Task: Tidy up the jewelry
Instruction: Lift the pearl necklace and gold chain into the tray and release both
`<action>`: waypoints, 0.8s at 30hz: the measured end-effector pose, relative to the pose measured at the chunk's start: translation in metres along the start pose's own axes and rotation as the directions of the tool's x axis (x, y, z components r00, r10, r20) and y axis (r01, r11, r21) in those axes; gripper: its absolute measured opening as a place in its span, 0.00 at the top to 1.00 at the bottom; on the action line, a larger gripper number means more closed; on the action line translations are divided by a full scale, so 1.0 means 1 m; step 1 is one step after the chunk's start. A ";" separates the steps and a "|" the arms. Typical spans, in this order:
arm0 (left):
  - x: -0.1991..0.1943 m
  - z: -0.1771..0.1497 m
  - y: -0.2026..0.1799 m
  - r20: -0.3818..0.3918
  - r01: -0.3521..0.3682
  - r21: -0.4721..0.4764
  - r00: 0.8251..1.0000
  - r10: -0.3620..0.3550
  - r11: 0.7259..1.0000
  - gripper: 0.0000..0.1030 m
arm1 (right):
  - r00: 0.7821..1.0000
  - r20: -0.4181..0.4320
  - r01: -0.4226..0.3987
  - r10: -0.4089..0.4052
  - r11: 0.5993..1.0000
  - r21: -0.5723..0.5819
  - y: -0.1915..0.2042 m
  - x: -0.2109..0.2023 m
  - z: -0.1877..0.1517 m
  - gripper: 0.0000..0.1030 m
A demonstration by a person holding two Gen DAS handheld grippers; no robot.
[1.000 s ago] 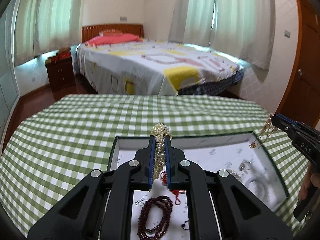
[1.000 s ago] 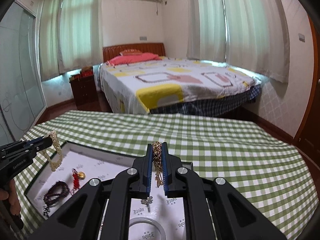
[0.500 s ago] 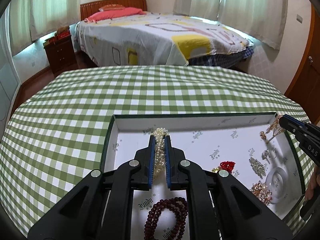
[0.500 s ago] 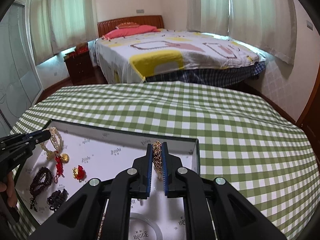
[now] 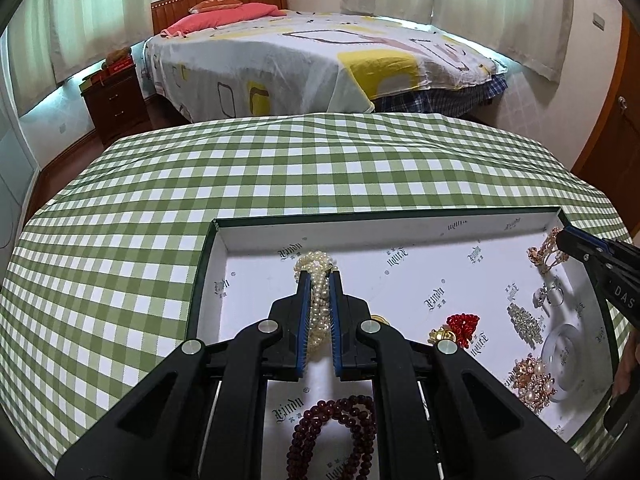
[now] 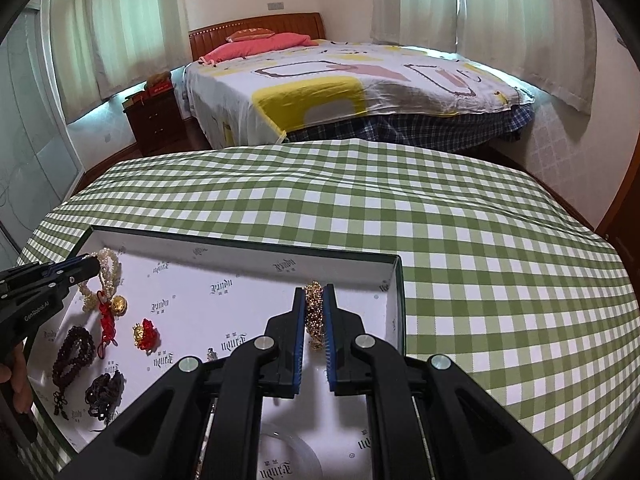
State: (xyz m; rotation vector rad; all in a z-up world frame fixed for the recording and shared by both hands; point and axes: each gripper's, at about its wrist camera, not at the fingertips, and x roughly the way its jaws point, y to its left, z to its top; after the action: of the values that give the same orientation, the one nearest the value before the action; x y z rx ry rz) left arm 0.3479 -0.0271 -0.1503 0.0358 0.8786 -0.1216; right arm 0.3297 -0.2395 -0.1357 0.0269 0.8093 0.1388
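The left gripper (image 5: 319, 276) is clamped on a pearl necklace (image 5: 318, 300), its loops bunched past the fingertips low over the white floor of the tray (image 5: 400, 222), toward the tray's 10 o'clock corner. The right gripper (image 6: 315, 292) is clamped on a gold chain (image 6: 314, 314), which hangs between its blue pads near the tray's 2 o'clock corner. In the tray lie a dark red bead bracelet (image 5: 340, 436) at 6 o'clock in the left view, a red knot charm (image 5: 463, 324), a clear bangle (image 5: 568, 360) (at 4 o'clock) and a gold brooch (image 5: 534, 384). The tray sits on a green checked tablecloth (image 5: 160, 220).
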 end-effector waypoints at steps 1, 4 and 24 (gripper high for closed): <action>0.000 0.000 0.001 -0.003 0.000 0.000 1.000 0.000 1.000 0.91 | 1.000 -0.003 -0.001 0.001 1.000 0.001 0.000 0.001 0.000 0.91; 0.002 0.000 0.001 -0.013 0.005 -0.006 1.000 -0.005 1.000 0.91 | 1.000 -0.014 -0.002 0.002 1.000 0.008 -0.001 0.003 0.001 0.91; 0.002 0.003 -0.002 -0.013 -0.001 0.001 1.000 0.001 1.000 0.66 | 1.000 -0.012 -0.003 0.003 0.999 0.040 -0.006 0.002 -0.001 0.56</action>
State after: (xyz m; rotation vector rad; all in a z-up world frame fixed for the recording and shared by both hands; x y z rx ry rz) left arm 0.3508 -0.0298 -0.1500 0.0382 0.8910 -0.1215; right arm 0.3309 -0.2449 -0.1388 0.0650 0.8243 0.1260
